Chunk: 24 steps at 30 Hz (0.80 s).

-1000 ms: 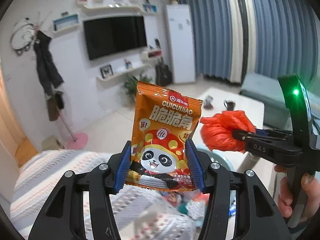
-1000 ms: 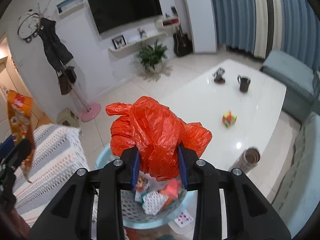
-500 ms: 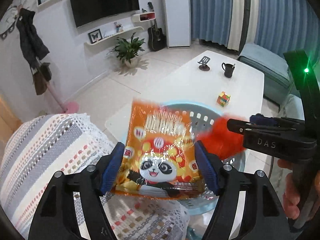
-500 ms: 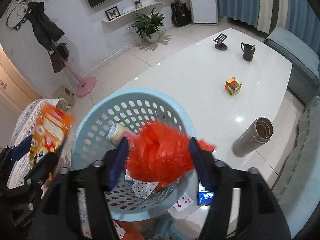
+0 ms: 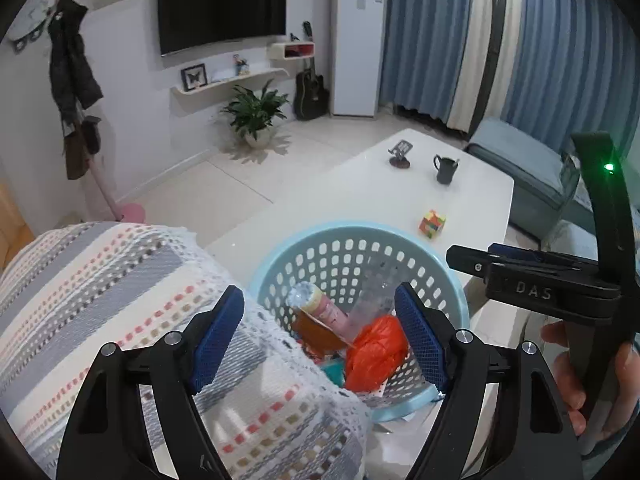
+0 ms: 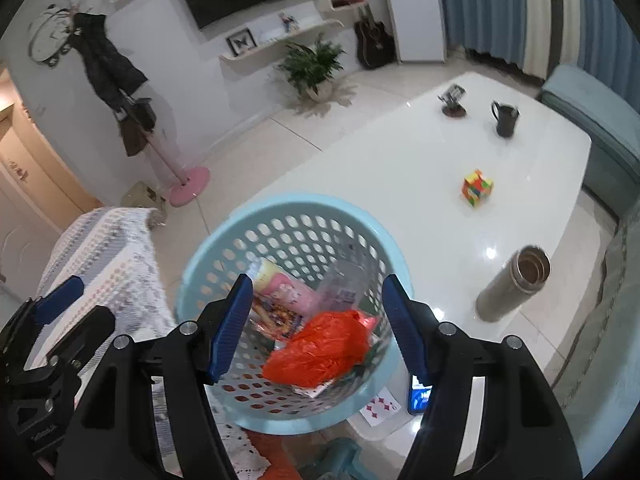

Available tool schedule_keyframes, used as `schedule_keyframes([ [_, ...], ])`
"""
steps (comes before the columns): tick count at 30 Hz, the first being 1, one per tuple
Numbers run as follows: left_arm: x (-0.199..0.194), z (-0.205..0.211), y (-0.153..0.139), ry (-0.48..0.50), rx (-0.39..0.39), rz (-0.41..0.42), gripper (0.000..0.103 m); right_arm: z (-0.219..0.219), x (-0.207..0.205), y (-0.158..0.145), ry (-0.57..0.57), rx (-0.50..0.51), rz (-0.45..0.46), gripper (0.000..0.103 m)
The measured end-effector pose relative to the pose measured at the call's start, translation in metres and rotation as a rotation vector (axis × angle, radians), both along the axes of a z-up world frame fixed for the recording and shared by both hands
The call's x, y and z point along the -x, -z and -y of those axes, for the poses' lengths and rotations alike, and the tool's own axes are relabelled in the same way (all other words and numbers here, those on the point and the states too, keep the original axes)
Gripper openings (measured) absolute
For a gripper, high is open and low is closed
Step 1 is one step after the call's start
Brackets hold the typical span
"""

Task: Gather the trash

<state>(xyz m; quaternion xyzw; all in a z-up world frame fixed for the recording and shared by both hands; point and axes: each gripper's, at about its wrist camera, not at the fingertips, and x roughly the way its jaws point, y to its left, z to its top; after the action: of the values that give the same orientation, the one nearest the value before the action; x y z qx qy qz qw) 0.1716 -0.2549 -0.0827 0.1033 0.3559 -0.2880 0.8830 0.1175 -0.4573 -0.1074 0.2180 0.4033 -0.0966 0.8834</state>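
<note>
A light blue perforated basket (image 6: 208,248) stands by the white table and also shows in the left wrist view (image 5: 452,292). Inside lie a crumpled orange-red plastic bag (image 6: 320,352), also in the left wrist view (image 5: 374,354), an orange snack packet (image 5: 316,330), pink wrappers (image 6: 280,284) and clear plastic. My left gripper (image 5: 320,332) is open and empty above the basket's near side. My right gripper (image 6: 316,324) is open and empty right over the basket; it also shows from the side in the left wrist view (image 5: 472,260).
A white table (image 6: 400,168) holds a colour cube (image 6: 477,187), a black mug (image 6: 505,119), a steel flask (image 6: 516,284), a phone (image 6: 418,398) and a playing card (image 6: 380,407). A knitted striped cover (image 5: 120,300) lies left of the basket. A blue sofa (image 5: 532,176) is at the right.
Both grippers opened. The snack packet dropped from the left gripper and the orange-red bag from the right one; both now lie in the basket.
</note>
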Motion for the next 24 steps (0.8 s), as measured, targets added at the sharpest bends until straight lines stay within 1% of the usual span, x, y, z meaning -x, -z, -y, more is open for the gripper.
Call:
schedule_keyframes([
  [1, 0.003, -0.005, -0.004, -0.006, 0.013, 0.007, 0.076, -0.007, 0.004, -0.01, -0.025, 0.011, 0.047, 0.063],
  [2, 0.008, -0.01, -0.01, -0.009, 0.029, 0.025, 0.076, -0.013, 0.007, -0.016, -0.034, 0.025, 0.069, 0.064],
  [6, 0.034, -0.032, -0.044, -0.024, 0.098, 0.149, 0.088, -0.046, 0.023, -0.053, -0.07, 0.141, 0.191, 0.073],
  [7, 0.04, -0.038, -0.053, -0.035, 0.112, 0.176, 0.089, -0.057, 0.027, -0.063, -0.073, 0.178, 0.22, 0.074],
  [10, 0.054, -0.054, -0.07, -0.084, 0.131, 0.227, 0.089, -0.078, 0.037, -0.081, -0.058, 0.248, 0.266, 0.075],
  [11, 0.061, -0.062, -0.077, -0.114, 0.148, 0.245, 0.09, -0.083, 0.04, -0.085, -0.048, 0.265, 0.277, 0.075],
  [13, 0.073, -0.073, -0.087, -0.134, 0.187, 0.273, 0.093, -0.092, 0.045, -0.09, -0.041, 0.277, 0.289, 0.076],
  [14, 0.078, -0.078, -0.091, -0.154, 0.193, 0.291, 0.094, -0.096, 0.048, -0.092, -0.043, 0.278, 0.297, 0.076],
  [16, 0.088, -0.085, -0.094, -0.191, 0.2, 0.324, 0.095, -0.102, 0.053, -0.094, -0.033, 0.287, 0.31, 0.076],
  [18, 0.096, -0.09, -0.093, -0.233, 0.199, 0.343, 0.095, -0.108, 0.06, -0.095, 0.006, 0.319, 0.299, 0.076],
  [19, 0.1, -0.093, -0.091, -0.255, 0.195, 0.347, 0.095, -0.111, 0.063, -0.095, 0.029, 0.336, 0.288, 0.076],
  [21, 0.105, -0.097, -0.086, -0.287, 0.199, 0.338, 0.095, -0.115, 0.068, -0.096, 0.033, 0.338, 0.299, 0.076],
  [24, 0.11, -0.101, -0.081, -0.293, 0.198, 0.306, 0.095, -0.123, 0.076, -0.098, 0.032, 0.351, 0.307, 0.076],
])
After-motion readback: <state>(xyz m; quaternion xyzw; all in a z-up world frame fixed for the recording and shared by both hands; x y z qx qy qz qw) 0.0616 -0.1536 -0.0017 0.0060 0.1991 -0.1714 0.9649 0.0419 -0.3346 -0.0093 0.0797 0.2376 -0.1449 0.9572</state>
